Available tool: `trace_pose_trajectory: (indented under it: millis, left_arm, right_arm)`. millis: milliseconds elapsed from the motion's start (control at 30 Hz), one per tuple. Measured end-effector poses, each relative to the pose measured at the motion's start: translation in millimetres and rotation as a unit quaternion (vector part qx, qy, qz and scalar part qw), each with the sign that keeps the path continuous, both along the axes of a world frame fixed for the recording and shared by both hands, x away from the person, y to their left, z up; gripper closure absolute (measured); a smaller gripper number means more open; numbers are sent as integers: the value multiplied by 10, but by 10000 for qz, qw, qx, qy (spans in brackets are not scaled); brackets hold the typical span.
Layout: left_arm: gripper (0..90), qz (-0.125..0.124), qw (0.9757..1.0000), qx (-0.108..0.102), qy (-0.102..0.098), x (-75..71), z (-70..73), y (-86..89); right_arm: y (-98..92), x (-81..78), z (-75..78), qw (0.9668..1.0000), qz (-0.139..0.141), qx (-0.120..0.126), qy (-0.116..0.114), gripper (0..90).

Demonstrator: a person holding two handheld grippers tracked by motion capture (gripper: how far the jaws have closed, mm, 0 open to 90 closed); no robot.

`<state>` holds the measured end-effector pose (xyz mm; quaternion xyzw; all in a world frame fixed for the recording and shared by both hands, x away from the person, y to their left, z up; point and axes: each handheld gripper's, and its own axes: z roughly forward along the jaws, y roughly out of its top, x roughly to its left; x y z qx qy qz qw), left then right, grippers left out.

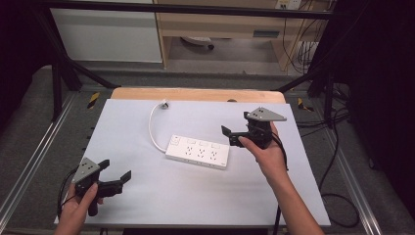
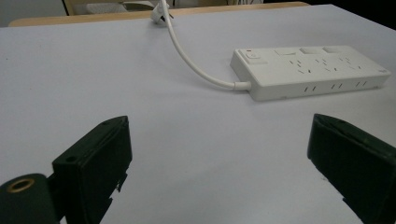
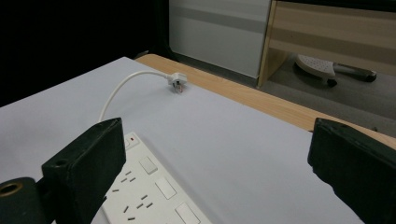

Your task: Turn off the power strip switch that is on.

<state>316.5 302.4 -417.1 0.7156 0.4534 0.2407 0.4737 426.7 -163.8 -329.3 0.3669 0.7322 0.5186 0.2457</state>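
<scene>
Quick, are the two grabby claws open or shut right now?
Left gripper: open, holding nothing.
Right gripper: open, holding nothing, beside the power strip.

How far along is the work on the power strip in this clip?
Barely begun. The power strip lies flat and untouched, its plug loose on the table. The right gripper hovers open beside it; the left gripper waits open, well away. Grasping and everything after remain.

White-topped table (image 1: pixel 147 196) (wooden edge at the far side) — white power strip (image 1: pixel 198 152) flat on it, cord (image 1: pixel 152 128) curling to its plug (image 1: pixel 164 104).
</scene>
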Motion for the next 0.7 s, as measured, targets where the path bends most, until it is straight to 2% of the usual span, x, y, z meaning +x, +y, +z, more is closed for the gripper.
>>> trace_pose_trajectory:
  millis: [700]
  left_arm:
    - [63, -29, 10000, 16, 25, 1, -6, -6]
  right_arm:
    - [196, 202, -18, 9998, 6, -170, 138, 53]
